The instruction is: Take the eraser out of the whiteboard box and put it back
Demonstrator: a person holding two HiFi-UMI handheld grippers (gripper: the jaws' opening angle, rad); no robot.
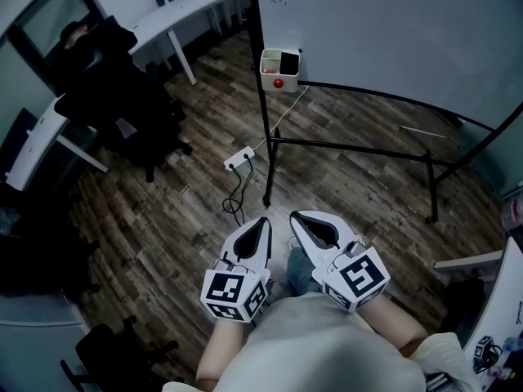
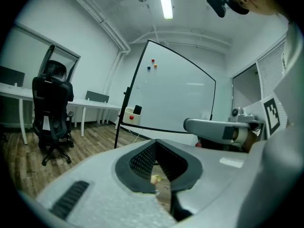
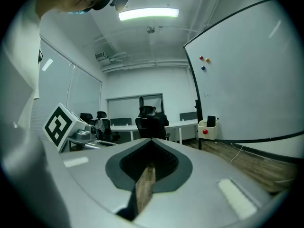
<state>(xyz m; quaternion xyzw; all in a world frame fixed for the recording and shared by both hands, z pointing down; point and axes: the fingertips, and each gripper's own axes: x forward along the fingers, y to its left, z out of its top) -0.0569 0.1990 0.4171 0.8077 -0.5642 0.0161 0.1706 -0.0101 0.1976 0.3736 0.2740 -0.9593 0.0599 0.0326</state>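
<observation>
— How were your claws set just then?

— Both were closed with nothing in them. My left claw (image 1: 265, 220) and my right claw (image 1: 295, 216) each had their jaws together, side by side close to my body, above the brown wood-plank floor (image 1: 163, 219).

— And the eraser?

— The dark, block-shaped eraser (image 3: 211, 121) stood upright in the small cream plastic whiteboard box (image 1: 268, 72). That box had a round red dot (image 1: 279, 82) on its front and hung at the lower corner of the big white whiteboard (image 1: 392, 31), well apart from both claws.

— How did you reckon it would handle?

— Light and stiff, I judged, and hardly fragile, perhaps with one soft felt face. Its top end stood above the box rim, so that looked like the place to pinch, across the thin sides. I judged a straight lift best, since a sideways tug might have shifted the box.
</observation>
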